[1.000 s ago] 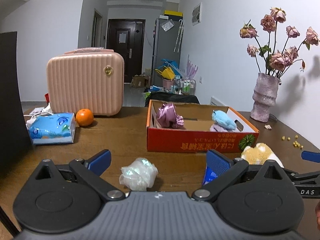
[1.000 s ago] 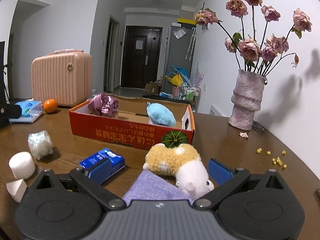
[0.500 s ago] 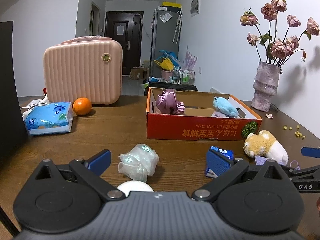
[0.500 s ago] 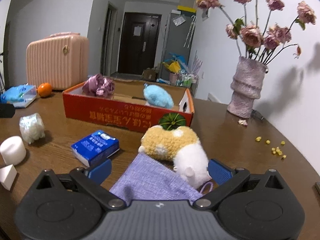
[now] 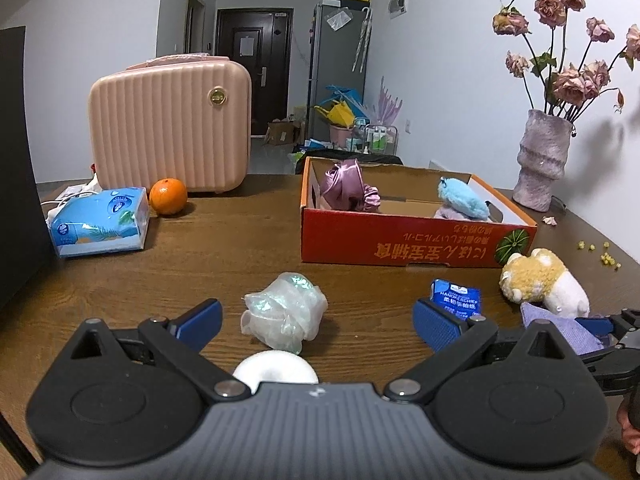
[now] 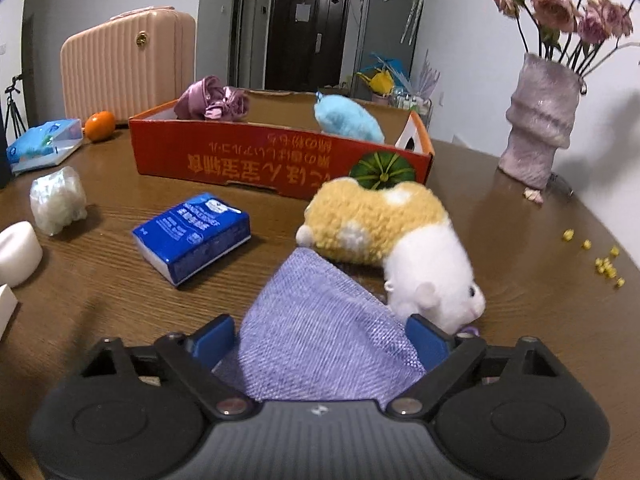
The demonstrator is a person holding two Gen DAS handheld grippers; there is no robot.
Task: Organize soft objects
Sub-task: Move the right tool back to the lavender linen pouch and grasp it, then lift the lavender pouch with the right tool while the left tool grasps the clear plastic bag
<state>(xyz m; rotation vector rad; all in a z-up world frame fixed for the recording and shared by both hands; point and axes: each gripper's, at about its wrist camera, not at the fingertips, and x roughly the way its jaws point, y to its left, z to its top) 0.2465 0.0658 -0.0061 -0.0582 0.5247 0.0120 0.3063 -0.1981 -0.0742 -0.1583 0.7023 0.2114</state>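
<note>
A purple knitted cloth (image 6: pixel 320 320) lies on the brown table against a yellow and white hamster plush (image 6: pixel 380 232). My right gripper (image 6: pixel 320 340) is low over the cloth, its jaws closing with the cloth between them; the blue pads stand at the cloth's edges. My left gripper (image 5: pixel 318 320) is open, a crumpled translucent wad (image 5: pixel 284 312) just ahead of it and a white foam cylinder (image 5: pixel 276 368) under it. A blue tissue packet (image 6: pixel 192 232) lies between the two. The red cardboard box (image 5: pixel 400 248) holds a pink satin bundle (image 5: pixel 348 190) and a blue plush (image 5: pixel 460 200).
A pink suitcase (image 5: pixel 168 124), an orange (image 5: pixel 168 196) and a blue tissue pack (image 5: pixel 100 222) stand at the back left. A vase of dried roses (image 5: pixel 542 164) is at the back right, yellow crumbs (image 6: pixel 600 260) near it. A dark panel (image 5: pixel 16 160) borders the left.
My right gripper sank forward over the purple cloth and its jaws narrowed around it. In the left wrist view the white cylinder came into sight under the gripper.
</note>
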